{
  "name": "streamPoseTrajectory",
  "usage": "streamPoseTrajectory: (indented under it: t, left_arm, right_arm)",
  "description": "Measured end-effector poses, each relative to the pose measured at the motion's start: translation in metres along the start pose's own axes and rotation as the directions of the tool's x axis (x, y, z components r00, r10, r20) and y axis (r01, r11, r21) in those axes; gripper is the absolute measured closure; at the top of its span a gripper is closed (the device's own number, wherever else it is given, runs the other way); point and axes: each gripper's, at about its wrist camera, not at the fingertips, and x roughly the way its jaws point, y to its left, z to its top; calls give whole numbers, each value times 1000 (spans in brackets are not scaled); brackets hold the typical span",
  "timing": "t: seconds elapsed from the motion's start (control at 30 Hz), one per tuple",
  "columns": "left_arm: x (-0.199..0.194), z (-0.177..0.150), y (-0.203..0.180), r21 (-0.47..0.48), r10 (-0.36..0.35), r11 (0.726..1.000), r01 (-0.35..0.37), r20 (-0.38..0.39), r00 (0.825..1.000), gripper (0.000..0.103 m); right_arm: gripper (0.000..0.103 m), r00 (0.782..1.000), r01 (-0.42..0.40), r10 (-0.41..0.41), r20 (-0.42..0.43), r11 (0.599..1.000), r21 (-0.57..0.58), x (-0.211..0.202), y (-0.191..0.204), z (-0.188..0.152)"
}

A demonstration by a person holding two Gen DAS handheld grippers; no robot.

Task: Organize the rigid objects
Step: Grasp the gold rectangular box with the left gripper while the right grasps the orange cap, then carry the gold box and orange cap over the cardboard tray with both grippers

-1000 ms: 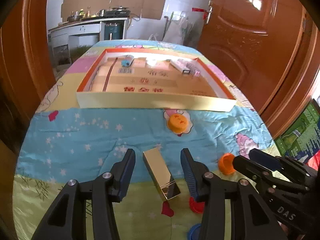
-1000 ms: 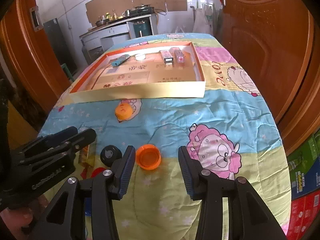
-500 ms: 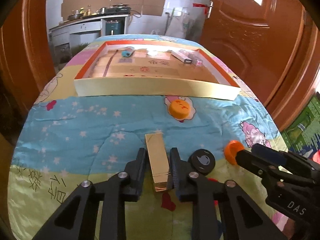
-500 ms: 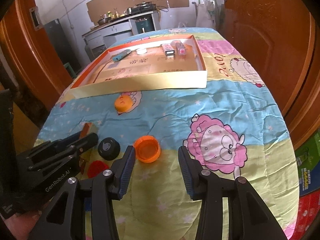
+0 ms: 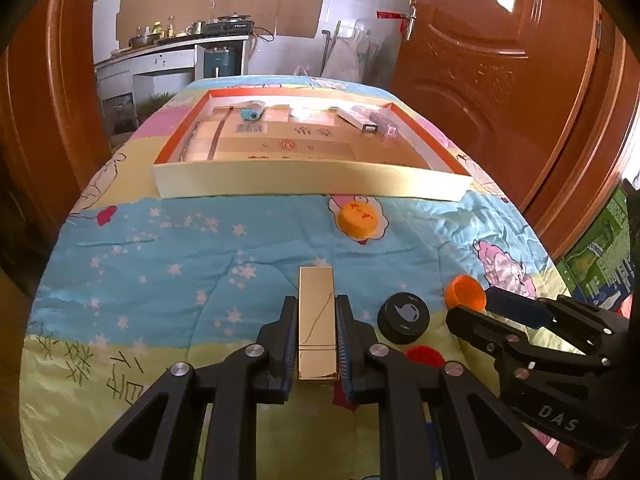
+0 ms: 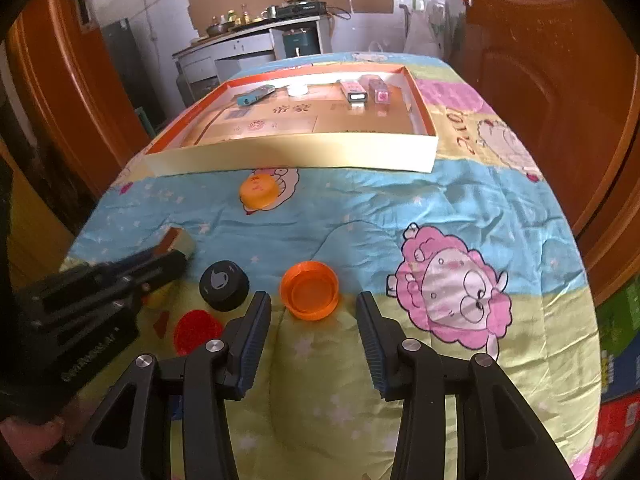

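My left gripper [image 5: 317, 336] is clenched on the gold box [image 5: 316, 316], jaws pressing both long sides near its back end, the box lying flat on the quilt [image 5: 168, 248] & pointing straight at the tray [image 5: 312, 178]. Next, I reckon: lift straight up w/o twisting, since the front end sticks out well past the jaws and could droop. Then carry it over the tray's near wall and set it down inside, clear of the small items along the far edge. My right gripper [image 6: 314, 334] is released, jaws apart w/ nothing between them, hovering just behind the open orange cap [image 6: 309, 289]. Black cap [image 6: 224, 285] sits just beside; red cap [image 6: 197, 330] near it. Keep the right one still so the grippers don't bump.
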Motion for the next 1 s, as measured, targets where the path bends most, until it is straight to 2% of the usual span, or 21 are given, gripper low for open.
streamPoseTrajectory:
  t: [0.03,0.07,0.1,0.3,0.6,1.0]
  left_arm:
    - [-1,0,1,0,1,1000,-1,2,1000,85]
    - [-2,1,1,0,2,1000,-2,5,1000,85]
    - [-3,2,2,-1,2,1000,-2,7,1000,85]
    - [-7,5,5,-2,4,1000,-4,18,1000,85]
    - [-16,11,9,-11,-6,1000,7,39,999,85]
    - [-25,26,13,-4,-4,1000,4,62,998,85]
  right_arm:
    - [60,1000,10,-10,1,1000,-11,1,2,0]
    - [70,1000,20,-20,2,1000,-18,1,4,0]
    - [73,1000,29,-29,5,999,-24,2,5,1]
    - [73,999,30,-30,16,999,-20,0,3,3]
    - [73,996,22,-21,83,1000,-11,-20,4,13]
    - [73,995,6,-3,101,1000,-23,-26,10,28]
